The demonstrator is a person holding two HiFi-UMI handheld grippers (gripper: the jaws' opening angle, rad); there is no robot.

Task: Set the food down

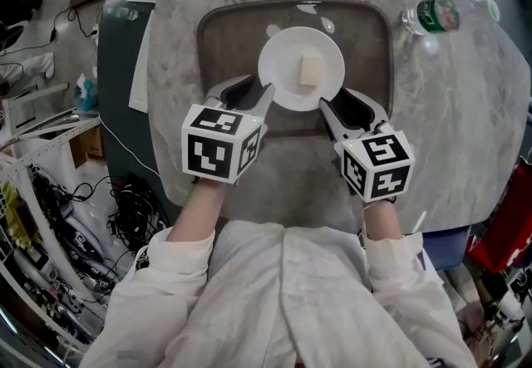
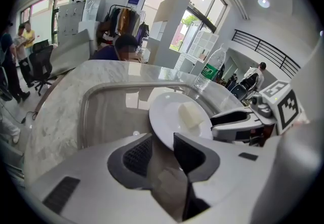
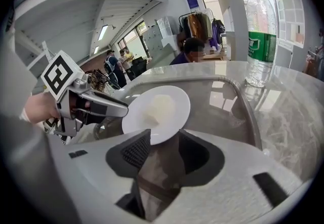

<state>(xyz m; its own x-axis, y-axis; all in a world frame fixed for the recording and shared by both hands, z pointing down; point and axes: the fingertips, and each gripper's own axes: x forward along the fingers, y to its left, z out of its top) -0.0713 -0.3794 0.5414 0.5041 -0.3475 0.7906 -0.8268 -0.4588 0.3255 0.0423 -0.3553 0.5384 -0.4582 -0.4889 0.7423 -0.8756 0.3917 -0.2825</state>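
Note:
A white plate (image 1: 287,67) with a pale block of food (image 1: 310,71) rests in a dark grey tray (image 1: 212,34) on the marble table. My left gripper (image 1: 249,92) stands at the plate's near-left rim and my right gripper (image 1: 345,105) at its near-right rim. In the left gripper view the plate (image 2: 172,117) edge lies between the jaws of the left gripper (image 2: 163,149), with a gap beside it. The right gripper view shows the plate (image 3: 157,109) rim loose between the jaws of the right gripper (image 3: 164,144). Both are open.
A clear water bottle (image 1: 436,13) with a green label lies on the table at the far right of the tray. Papers hang over the table's left edge. Cables and clutter crowd the floor at the left. A person sits beyond the table's far side.

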